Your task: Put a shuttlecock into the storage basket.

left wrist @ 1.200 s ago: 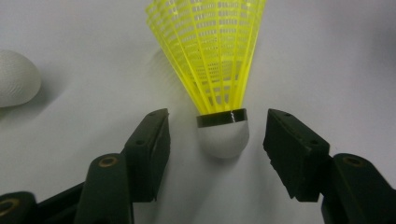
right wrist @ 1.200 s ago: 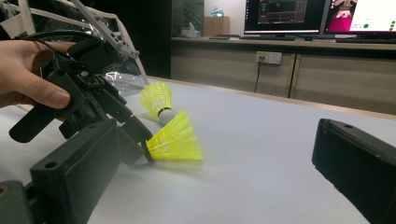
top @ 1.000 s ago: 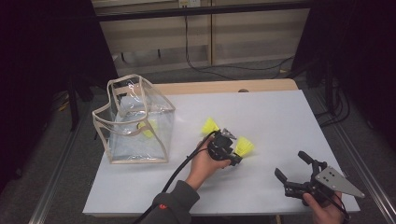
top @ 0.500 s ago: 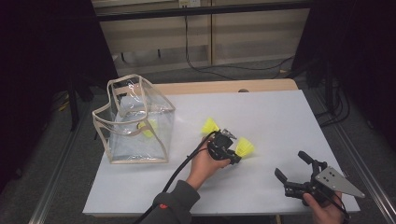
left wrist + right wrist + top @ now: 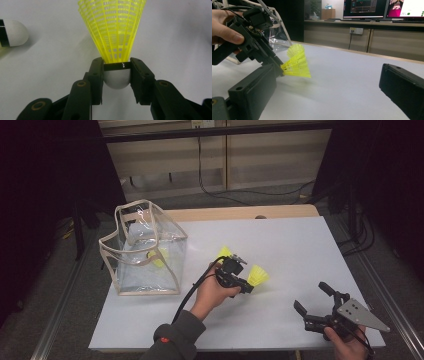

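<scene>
At 9 o'clock on the white table (image 5: 280, 240) stands a clear plastic pouch bag w/ beige trim (image 5: 145, 251), upright, top open. Inside it, low down, a yellow shuttlecock (image 5: 159, 257) shows through the wall; exact pose hard to tell.

Near table centre, the person's left hand (image 5: 212, 292) comes in from 6 o'clock, dark sleeve, forearm angled toward 1 o'clock. It holds the left gripper (image 5: 245, 284), black cable trailing back toward the sleeve. Jaws closed to a narrow gap, clamped on the white rounded cork of a yellow mesh-skirt plastic shuttlecock (image 5: 113, 37), one jaw each side of the cork, skirt flaring away at 12 o'clock in the left gripper view. In the high view that skirt points toward 3 o'clock, just over the table.

A second yellow shuttlecock (image 5: 224, 252) lies on the table just at 11 o'clock of the gripper body; its white cork (image 5: 13, 33) shows at 9 o'clock in the left gripper view, apart from the held one.

At 5 o'clock of the table, well apart, the right hand (image 5: 347, 345) holds the right gripper (image 5: 312, 299) w/ grey three-cornered plate, pointing toward 10 o'clock. Jaws spread wide, nothing between them.
</scene>
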`<action>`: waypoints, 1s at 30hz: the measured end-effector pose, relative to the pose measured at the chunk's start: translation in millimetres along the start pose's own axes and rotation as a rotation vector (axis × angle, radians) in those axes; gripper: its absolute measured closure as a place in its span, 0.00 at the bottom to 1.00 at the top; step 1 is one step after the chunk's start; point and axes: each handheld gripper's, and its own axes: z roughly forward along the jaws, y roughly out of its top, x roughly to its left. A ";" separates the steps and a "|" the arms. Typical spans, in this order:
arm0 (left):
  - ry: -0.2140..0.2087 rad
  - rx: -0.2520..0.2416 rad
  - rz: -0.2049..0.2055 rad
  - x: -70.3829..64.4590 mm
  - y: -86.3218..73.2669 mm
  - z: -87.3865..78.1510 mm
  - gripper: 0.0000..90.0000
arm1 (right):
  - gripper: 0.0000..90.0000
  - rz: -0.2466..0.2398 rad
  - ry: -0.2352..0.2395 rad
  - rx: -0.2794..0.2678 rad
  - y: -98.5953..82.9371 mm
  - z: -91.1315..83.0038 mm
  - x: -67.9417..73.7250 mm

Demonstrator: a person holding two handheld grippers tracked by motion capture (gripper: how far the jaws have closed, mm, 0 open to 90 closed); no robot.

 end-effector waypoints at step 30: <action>-0.026 0.048 -0.015 2.1 13.2 -58.0 0.72 | 0.01 0.000 -0.004 -0.001 -0.1 -0.6 -0.5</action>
